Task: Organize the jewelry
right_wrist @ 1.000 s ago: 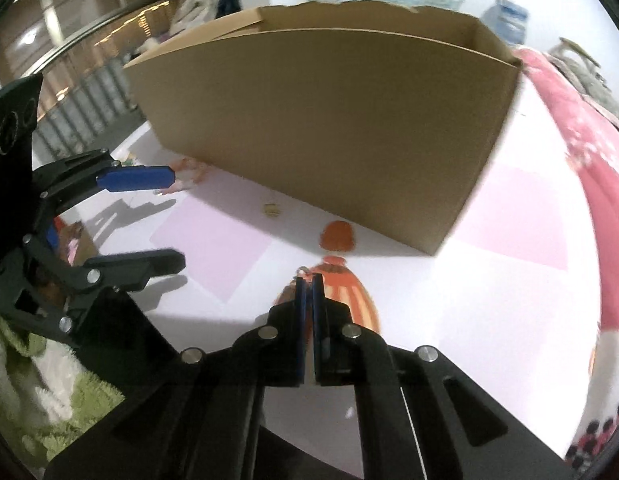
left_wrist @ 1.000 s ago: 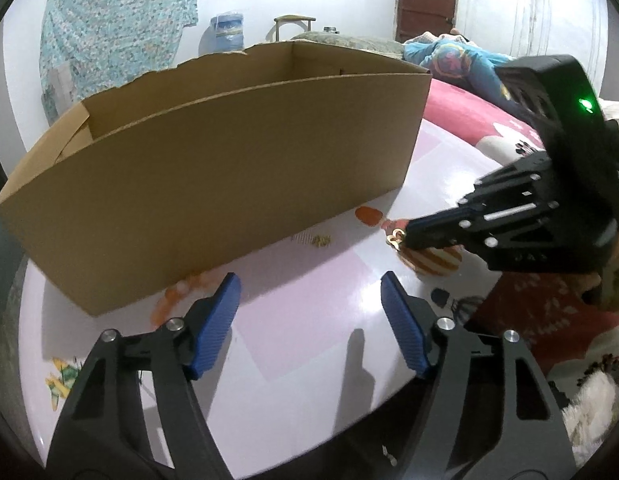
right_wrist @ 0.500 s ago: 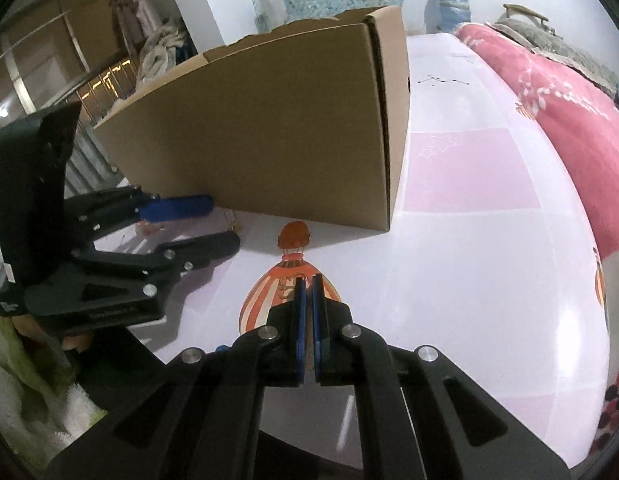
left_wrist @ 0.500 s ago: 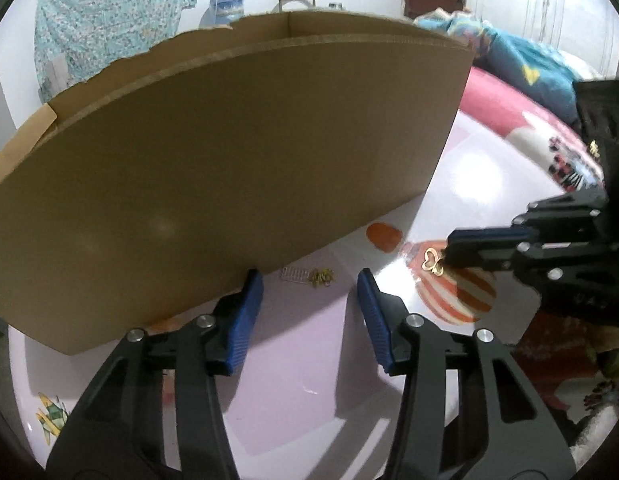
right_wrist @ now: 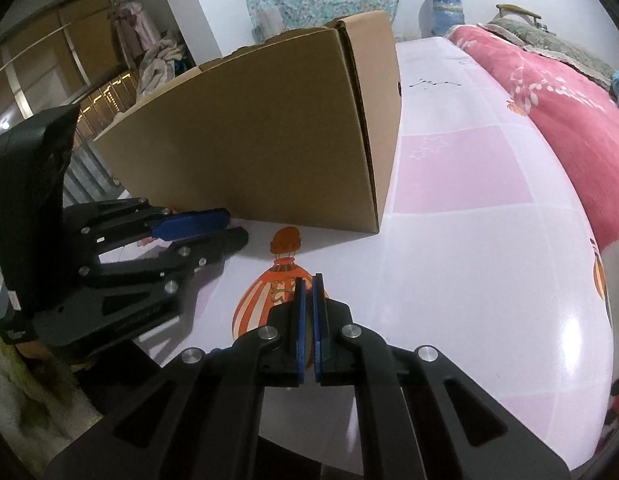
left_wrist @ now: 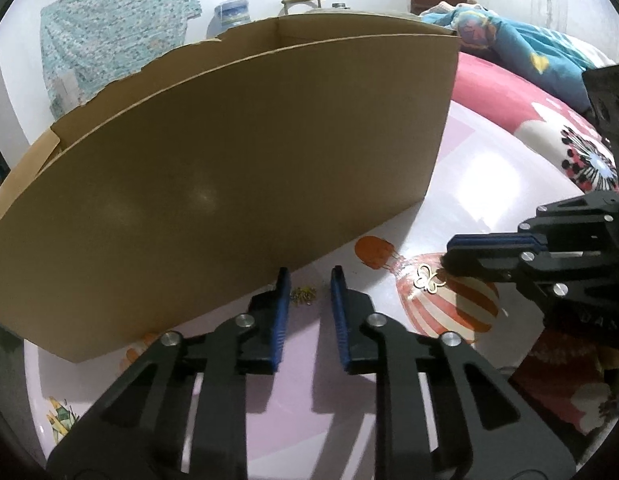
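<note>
Two grippers: both are seen low over the pink-and-white bench (left_wrist: 481, 168), in front of a cardboard box (left_wrist: 237, 184).
Left gripper (left_wrist: 308, 280): its blue pads are held partly apart around a small cluster of gold jewelry (left_wrist: 302, 294) lying on the bench just beside the box wall; no contact can be told.
Right gripper (right_wrist: 308, 280): it is clamped on a gold butterfly pendant (left_wrist: 428, 280), held above the printed orange balloon (left_wrist: 449, 304).

Counted on the tabletop (left_wrist: 489, 184)

One cardboard box (left_wrist: 237, 184), two jewelry pieces: a gold butterfly pendant (left_wrist: 428, 280) and a small gold cluster (left_wrist: 303, 295); two claws, left (left_wrist: 309, 280) and right (right_wrist: 308, 280).
</note>
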Demonstrator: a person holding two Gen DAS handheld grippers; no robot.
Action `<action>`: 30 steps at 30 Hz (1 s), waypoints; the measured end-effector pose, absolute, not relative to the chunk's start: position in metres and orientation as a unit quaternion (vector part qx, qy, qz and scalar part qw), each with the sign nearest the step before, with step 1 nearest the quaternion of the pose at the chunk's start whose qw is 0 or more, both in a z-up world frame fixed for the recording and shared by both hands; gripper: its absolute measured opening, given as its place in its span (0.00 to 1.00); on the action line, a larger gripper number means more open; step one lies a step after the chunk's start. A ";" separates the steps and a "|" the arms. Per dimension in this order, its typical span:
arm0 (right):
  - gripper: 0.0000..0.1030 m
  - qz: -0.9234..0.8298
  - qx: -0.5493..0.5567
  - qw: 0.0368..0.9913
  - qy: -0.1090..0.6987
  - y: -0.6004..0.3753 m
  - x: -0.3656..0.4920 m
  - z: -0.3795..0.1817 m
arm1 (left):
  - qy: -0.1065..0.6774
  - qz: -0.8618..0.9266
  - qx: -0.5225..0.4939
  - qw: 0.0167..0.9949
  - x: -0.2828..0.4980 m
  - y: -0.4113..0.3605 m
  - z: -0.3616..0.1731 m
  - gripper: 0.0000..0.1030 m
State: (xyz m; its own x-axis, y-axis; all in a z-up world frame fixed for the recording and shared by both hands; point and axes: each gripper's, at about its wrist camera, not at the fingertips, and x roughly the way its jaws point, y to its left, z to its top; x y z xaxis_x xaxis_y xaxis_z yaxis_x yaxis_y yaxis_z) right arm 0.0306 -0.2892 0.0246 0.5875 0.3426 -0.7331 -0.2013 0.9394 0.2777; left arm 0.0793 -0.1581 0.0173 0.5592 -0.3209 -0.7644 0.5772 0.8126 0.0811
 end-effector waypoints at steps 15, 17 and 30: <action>0.03 0.144 0.094 0.891 0.421 -0.290 0.024 0.031 | 0.376 -0.272 0.115 0.878 0.068 -0.127 0.035 0.02; 0.03 0.141 0.095 0.892 0.419 -0.291 0.023 0.033 | 0.370 -0.277 0.092 0.882 0.065 -0.115 0.044 0.02; 0.23 0.130 0.135 0.879 0.438 -0.295 0.020 0.035 | 0.377 -0.300 0.031 0.876 0.059 -0.085 0.038 0.02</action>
State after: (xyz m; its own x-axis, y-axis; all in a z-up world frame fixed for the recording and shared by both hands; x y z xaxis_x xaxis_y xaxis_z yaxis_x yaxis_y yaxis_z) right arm 0.0203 -0.2952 0.0346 0.5830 0.3463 -0.7349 -0.1095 0.9298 0.3513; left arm 0.0587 -0.0849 0.0380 0.5357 -0.5025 -0.6786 0.5485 0.8181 -0.1728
